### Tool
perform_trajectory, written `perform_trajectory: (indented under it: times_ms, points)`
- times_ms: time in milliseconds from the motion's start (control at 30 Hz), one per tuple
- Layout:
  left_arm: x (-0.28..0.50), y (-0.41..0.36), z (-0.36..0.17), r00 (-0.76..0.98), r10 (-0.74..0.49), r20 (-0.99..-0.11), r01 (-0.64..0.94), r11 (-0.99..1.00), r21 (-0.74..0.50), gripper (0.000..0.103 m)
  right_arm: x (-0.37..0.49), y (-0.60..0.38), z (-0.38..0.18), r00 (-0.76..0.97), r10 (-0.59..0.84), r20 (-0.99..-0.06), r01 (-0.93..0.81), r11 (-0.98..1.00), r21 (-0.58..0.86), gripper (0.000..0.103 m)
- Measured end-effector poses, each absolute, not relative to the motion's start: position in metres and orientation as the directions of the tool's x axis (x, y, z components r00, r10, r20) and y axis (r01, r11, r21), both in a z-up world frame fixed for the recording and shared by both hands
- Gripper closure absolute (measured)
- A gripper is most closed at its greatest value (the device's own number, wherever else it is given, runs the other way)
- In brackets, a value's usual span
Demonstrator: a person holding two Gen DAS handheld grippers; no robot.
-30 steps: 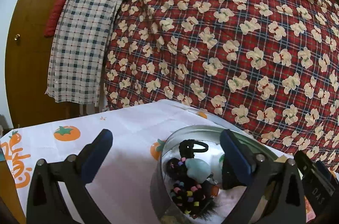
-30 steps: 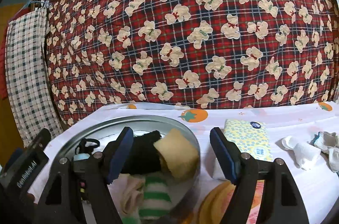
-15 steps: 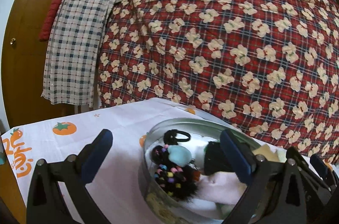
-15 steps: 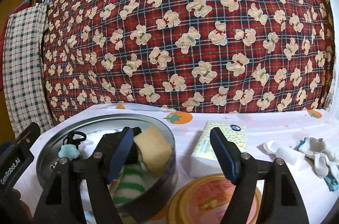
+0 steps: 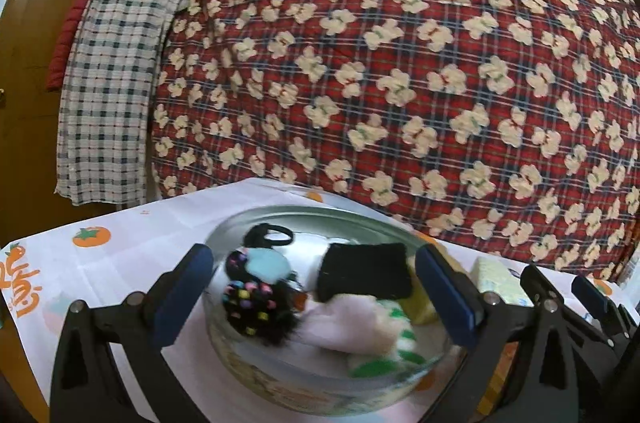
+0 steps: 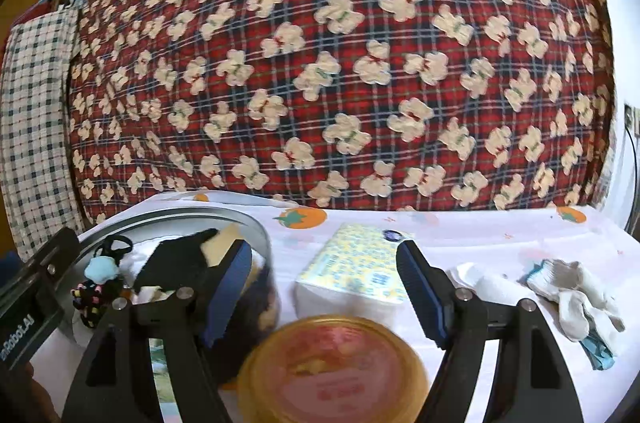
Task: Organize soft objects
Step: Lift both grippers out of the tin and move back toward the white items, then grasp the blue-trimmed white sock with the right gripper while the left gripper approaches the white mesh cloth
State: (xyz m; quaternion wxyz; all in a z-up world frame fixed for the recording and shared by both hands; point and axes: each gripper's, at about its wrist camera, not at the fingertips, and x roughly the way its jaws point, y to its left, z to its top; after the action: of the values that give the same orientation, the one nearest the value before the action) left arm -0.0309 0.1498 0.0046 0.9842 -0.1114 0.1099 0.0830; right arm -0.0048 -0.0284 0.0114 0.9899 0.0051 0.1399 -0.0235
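round tin (image 5: 256, 223) near the table's (image 6: 480, 231) left edge — black cloth (image 5: 366, 273), beaded hair ties (image 5: 248, 299), striped sock (image 5: 380, 363) inside; tissue pack (image 6: 352, 267), orange lid (image 6: 336, 375), white socks (image 6: 572, 287) rightward. left gripper (image 5: 312, 295) and right gripper (image 6: 324, 287) both gape, empty. tin's near wall blurred — lid cut off below.

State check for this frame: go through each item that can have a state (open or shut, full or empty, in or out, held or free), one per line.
Round tin: lid off, partly filled with soft items.
Tin lid: off, lying flat on the table beside the tin.
Black cloth: inside the tin, on top.
Hair ties: inside the tin.
Tissue pack: on the table, free.
White socks: loose on the table, outside the tin.
Left gripper: open, empty.
Right gripper: open, empty.
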Motion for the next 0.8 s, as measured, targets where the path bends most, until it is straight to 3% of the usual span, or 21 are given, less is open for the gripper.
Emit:
perform_trajectory:
  times_ms: [800]
  points:
    - [-0.046, 0.038, 0.011, 0.973, -0.040, -0.226, 0.020, 0.995, -0.093, 0.001, -0.026, -0.129, 0.013, 0.938, -0.156, -0.311, 0.167, 0.986, 0.009, 0.026]
